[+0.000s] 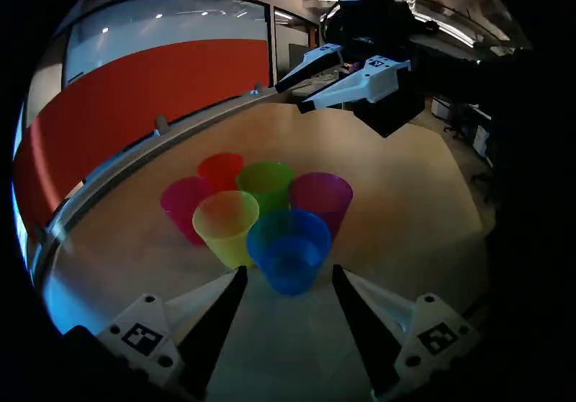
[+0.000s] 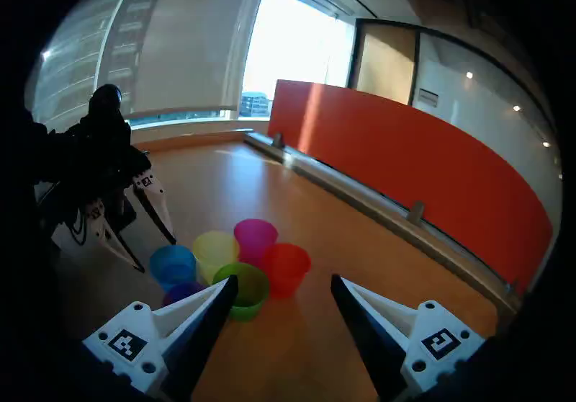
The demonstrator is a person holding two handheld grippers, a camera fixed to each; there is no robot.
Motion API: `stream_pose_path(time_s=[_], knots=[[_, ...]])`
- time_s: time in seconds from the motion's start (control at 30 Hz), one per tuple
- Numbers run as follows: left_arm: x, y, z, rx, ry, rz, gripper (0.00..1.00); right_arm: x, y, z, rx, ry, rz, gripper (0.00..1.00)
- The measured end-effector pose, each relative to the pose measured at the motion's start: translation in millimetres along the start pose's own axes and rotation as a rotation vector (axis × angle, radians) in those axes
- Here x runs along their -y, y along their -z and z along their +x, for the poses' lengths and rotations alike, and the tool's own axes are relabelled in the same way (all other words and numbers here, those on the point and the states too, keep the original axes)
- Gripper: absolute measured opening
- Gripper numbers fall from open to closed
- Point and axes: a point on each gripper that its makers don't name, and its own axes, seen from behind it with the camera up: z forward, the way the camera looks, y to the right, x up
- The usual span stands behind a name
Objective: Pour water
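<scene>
Six translucent plastic cups [image 1: 268, 202] stand bunched together, well in from the edges of the wooden tabletop [image 1: 403, 186]: blue cup [image 1: 289, 252], yellow cup [image 1: 225, 225], green cup [image 1: 266, 184], purple cup [image 1: 321, 199], red cup [image 1: 220, 170] and pink cup [image 1: 181, 204]. The left gripper [image 1: 289, 268] is released and empty, with the blue cup just ahead of its spread fingers. The right gripper [image 2: 282, 278] hovers beyond the cluster, likewise spread and empty.

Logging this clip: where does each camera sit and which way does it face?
Left gripper view: on the left gripper, facing the cups over its open fingers, blue cup nearest; right gripper beyond.
Right gripper view: on the right gripper, facing them from the opposite side, green cup in front; left gripper far left.
Shared: cups, table, orange wall.
</scene>
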Motion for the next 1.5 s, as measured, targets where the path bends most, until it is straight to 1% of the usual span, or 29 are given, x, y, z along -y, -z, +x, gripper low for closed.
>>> stream_pose_path(time_s=[0.17, 0.57, 0.77, 0.97, 1.5], knots=[[1.4, -6.7, -0.3, 0.0, 0.001, -0.001, 0.87, -3.4, -0.9, -3.6, 0.005, -0.005, -0.005, 1.0], [0.4, -20.1, 1.3, -0.002, 0.001, -0.017, 0.87, -8.5, -2.8, -11.8, 0.017, -0.012, -0.008, 1.0], [0.1, -26.1, 3.5, -0.006, -0.012, -0.019, 0.87, -9.1, -3.4, -12.8, 0.021, -0.013, -0.011, 1.0], [-0.1, -30.3, 6.0, -0.008, -0.019, -0.02, 0.87, -9.6, -4.2, -13.7, 0.023, -0.015, -0.01, 1.0], [0.0, -39.6, 8.6, -0.014, -0.016, -0.025, 0.87, -11.2, -4.0, -18.8, 0.03, -0.022, -0.013, 1.0]])
